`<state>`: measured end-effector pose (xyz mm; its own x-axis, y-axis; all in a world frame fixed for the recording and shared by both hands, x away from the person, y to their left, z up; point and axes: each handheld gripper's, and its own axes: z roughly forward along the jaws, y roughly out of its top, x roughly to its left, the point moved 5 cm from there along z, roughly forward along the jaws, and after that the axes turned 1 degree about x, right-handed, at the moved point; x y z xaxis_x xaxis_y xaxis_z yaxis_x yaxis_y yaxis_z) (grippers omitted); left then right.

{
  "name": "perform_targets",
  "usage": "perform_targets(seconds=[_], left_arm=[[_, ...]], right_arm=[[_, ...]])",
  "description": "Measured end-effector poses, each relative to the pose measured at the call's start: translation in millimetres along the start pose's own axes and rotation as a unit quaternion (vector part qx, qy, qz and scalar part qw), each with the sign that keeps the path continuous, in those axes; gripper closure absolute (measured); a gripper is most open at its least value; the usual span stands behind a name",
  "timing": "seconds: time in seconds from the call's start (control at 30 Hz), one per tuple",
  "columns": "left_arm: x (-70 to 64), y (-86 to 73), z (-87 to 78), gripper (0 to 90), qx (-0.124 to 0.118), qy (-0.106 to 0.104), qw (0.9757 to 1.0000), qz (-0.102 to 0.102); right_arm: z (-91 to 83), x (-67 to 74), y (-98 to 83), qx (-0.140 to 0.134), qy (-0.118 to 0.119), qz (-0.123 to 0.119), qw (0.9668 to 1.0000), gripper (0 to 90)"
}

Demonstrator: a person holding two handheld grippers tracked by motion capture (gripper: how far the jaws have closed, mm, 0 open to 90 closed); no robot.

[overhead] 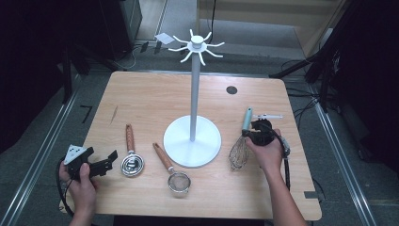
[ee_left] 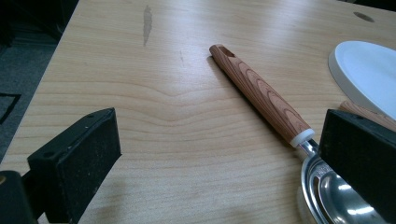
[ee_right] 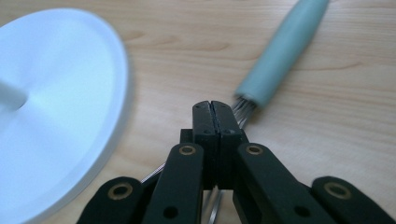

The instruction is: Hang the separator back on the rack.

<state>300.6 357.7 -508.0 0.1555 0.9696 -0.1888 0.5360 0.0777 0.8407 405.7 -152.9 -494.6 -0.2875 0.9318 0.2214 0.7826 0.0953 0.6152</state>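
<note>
The right tool [ee_right: 215,109] has its jaws pressed together around the wires of the whisk [overhead: 241,143] just below its pale green handle, near the right edge of the desk [overhead: 141,94], beside the round base of the white hook stand [overhead: 192,140]; the left tool [overhead: 104,161] hangs open and empty at the left front corner, next to the wood-handled spoon [overhead: 130,153]. The pick-up looks under way; next, I judge, the whisk must rise, handle end up, toward a hook atop the stand.
</note>
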Motion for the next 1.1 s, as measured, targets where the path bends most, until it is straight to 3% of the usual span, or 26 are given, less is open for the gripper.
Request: perform_targets(seconds=[0.17,0.27,0.37,0.6,0.93,1.1], left_arm=[[0.0,0.1,0.4,0.0,0.002,0.001,1.0,0.0],[-0.1,0.0,0.3,0.0,0.002,0.002,1.0,0.001],[-0.2,0.0,0.3,0.0,0.002,0.0,1.0,0.001],[0.1,0.1,0.7,0.0,0.003,-0.002,1.0,-0.001],[-0.2,0.0,0.6,0.0,0.003,0.0,1.0,0.002],[-0.2,0.0,0.6,0.0,0.003,0.0,1.0,0.002]], right_arm=[[-12.2,25.8,-14.0,-0.011,0.021,-0.03,0.9993,90.0],[-10.1,40.6,-24.7,0.003,0.031,-0.047,0.9984,90.0],[-4.5,45.6,-33.3,0.024,0.019,-0.055,0.998,90.0],[-5.5,36.5,-41.9,0.034,0.013,-0.04,0.9985,90.0],[-21.8,14.0,-54.2,0.041,-0.004,-0.049,0.998,88.2],[-32.0,7.0,-54.2,0.039,0.0,-0.052,0.9979,81.9]])
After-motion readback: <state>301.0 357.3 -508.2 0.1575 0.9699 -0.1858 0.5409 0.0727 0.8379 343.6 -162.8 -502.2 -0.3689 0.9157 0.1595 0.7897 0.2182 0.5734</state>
